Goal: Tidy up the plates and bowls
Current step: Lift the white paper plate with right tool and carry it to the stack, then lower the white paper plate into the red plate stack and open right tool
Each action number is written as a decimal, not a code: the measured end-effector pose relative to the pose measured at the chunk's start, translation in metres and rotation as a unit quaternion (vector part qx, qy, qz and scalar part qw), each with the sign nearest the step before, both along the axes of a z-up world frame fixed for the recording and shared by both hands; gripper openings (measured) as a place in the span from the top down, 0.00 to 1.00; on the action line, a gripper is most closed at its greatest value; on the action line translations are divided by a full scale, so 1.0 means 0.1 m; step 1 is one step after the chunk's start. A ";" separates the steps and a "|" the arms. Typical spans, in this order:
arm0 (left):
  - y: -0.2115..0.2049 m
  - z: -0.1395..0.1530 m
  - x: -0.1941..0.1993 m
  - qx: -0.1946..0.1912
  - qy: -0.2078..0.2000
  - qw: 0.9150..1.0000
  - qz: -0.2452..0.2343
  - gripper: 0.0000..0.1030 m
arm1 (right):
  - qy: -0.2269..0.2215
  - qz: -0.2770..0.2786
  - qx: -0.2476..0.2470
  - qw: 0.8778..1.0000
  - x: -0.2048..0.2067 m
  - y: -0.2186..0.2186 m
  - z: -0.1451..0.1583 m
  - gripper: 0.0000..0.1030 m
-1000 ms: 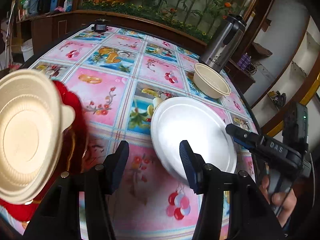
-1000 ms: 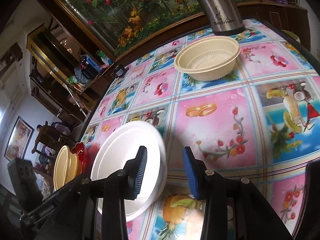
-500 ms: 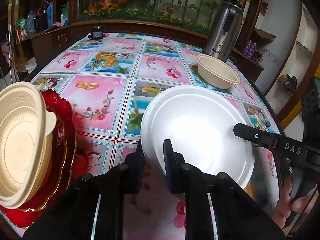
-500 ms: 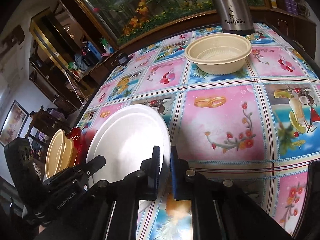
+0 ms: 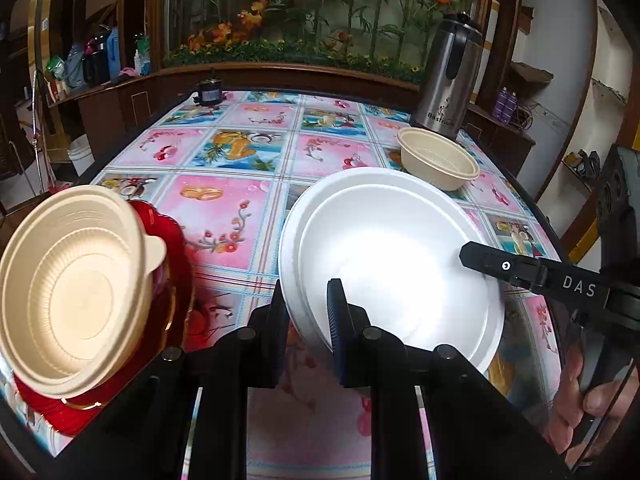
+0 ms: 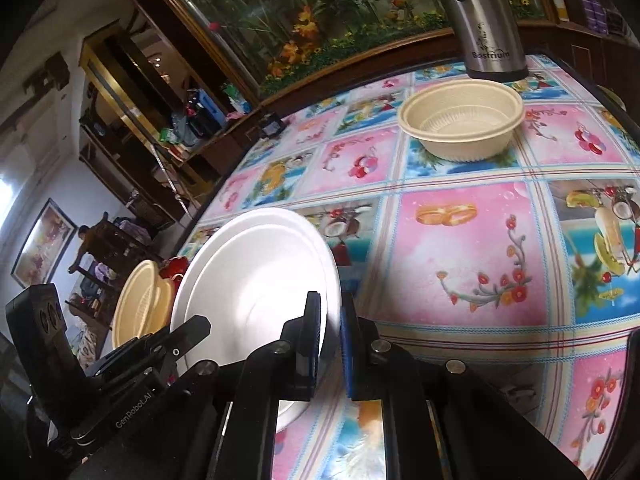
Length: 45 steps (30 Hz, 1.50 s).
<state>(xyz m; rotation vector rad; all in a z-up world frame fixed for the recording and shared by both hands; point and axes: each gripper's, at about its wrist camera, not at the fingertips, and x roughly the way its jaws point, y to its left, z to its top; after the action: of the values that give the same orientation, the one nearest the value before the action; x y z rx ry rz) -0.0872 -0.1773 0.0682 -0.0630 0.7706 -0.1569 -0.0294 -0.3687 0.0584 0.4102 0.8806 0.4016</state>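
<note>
We see left claw (image 5: 306, 320) and right claw (image 6: 330, 340) both pinching the white plate (image 5: 392, 256) rim, opposite sides.

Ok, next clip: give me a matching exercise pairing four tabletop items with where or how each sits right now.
Things:
1. white foam plate
2. beige plastic bowl with a lip tab
3. second beige plastic bowl
4. steel thermos jug

States:
A. resting on the red plate
B. standing at the table's far edge
C. pinched at its rim by both the left gripper and the right gripper
D. alone, just before the jug

Pairs: 1-C, 2-A, 3-D, 4-B
</note>
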 end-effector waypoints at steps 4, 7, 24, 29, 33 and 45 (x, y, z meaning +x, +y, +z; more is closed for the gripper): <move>0.08 0.09 -0.09 -0.002 -0.013 1.000 0.005 0.85 | 0.009 0.013 0.021 1.000 0.01 0.06 -0.04 0.91; 0.16 0.16 -0.14 -0.002 -0.023 1.000 0.010 0.85 | 0.009 0.018 0.026 0.999 -0.03 0.13 0.00 0.91; 1.00 0.57 -0.36 -0.036 -0.071 0.993 0.088 0.85 | -0.053 0.081 -0.005 0.995 -0.08 0.98 0.69 0.91; 1.36 0.65 -0.44 -0.043 -0.082 0.988 0.124 0.85 | -0.057 0.112 -0.013 0.992 -0.05 1.37 0.78 0.91; 1.65 0.66 -0.49 -0.052 -0.083 0.984 0.149 0.85 | -0.047 0.141 -0.014 0.989 0.00 1.70 0.76 0.90; 1.99 0.36 -0.35 -0.069 -0.043 0.981 0.174 0.85 | -0.027 0.175 -0.028 0.984 0.13 2.18 0.57 0.89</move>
<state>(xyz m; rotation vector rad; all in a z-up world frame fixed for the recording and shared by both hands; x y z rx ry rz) -0.1219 0.0221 0.1044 -0.3185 0.6503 0.1192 -0.0166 -0.1506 0.1157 0.1894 0.9111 0.7064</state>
